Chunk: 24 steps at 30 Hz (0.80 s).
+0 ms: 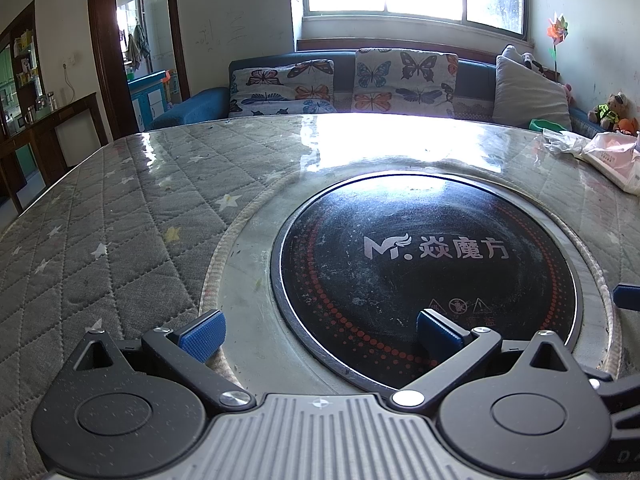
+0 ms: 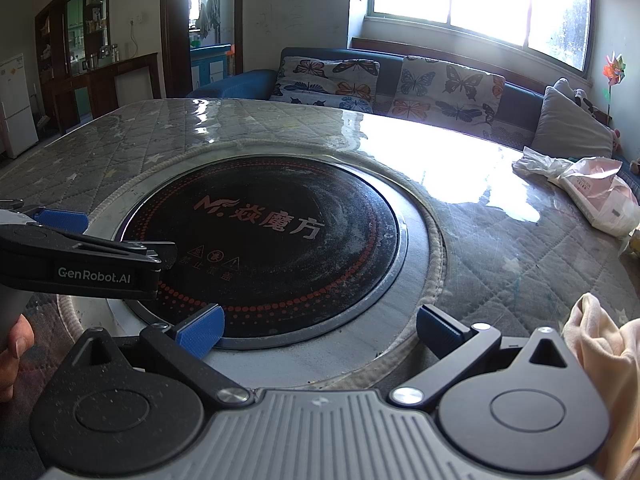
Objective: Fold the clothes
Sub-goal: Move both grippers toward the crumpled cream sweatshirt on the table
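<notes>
The round black hob set in the table reads "M." with Chinese characters, above three warning signs whose small print is too blurred to read. The left gripper hangs over its near rim, jaws wide apart and empty; in the right view its side is marked "GenRobot.AI". The right gripper is spread open too, holding nothing. A pale cloth, probably the garment, lies just right of it at the table's near edge. Plastic bags lie far right; a sofa with butterfly cushions stands behind.
</notes>
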Motion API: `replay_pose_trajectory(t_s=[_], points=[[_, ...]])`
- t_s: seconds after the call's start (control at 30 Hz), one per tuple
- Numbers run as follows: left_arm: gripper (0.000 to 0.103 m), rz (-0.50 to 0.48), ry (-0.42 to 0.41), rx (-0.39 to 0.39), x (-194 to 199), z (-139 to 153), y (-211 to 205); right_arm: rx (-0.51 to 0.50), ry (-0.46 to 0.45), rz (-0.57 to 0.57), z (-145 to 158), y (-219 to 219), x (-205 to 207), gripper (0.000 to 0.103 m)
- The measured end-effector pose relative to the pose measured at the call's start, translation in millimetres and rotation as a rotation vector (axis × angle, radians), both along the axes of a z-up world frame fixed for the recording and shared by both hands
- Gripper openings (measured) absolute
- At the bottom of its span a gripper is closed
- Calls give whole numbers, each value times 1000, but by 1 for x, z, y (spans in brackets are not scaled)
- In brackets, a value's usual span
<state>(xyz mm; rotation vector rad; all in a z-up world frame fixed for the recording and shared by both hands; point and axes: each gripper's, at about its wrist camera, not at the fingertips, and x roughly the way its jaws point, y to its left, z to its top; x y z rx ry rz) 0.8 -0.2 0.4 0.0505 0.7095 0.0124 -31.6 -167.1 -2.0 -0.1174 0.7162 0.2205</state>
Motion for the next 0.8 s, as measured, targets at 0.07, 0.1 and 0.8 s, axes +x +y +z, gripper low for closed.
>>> replay_pose_trajectory(t_s=[0.07, 0.1, 0.8], points=[[103, -8, 21, -4, 3, 1, -1, -6, -3, 11, -1, -2, -1, 103], [103, -12, 31, -6, 4, 2, -1, -16, -6, 17, -1, -3, -2, 103], [103, -237, 59, -22, -32, 26, -70, 40, -144, -76, 41, -71, -86, 103]])
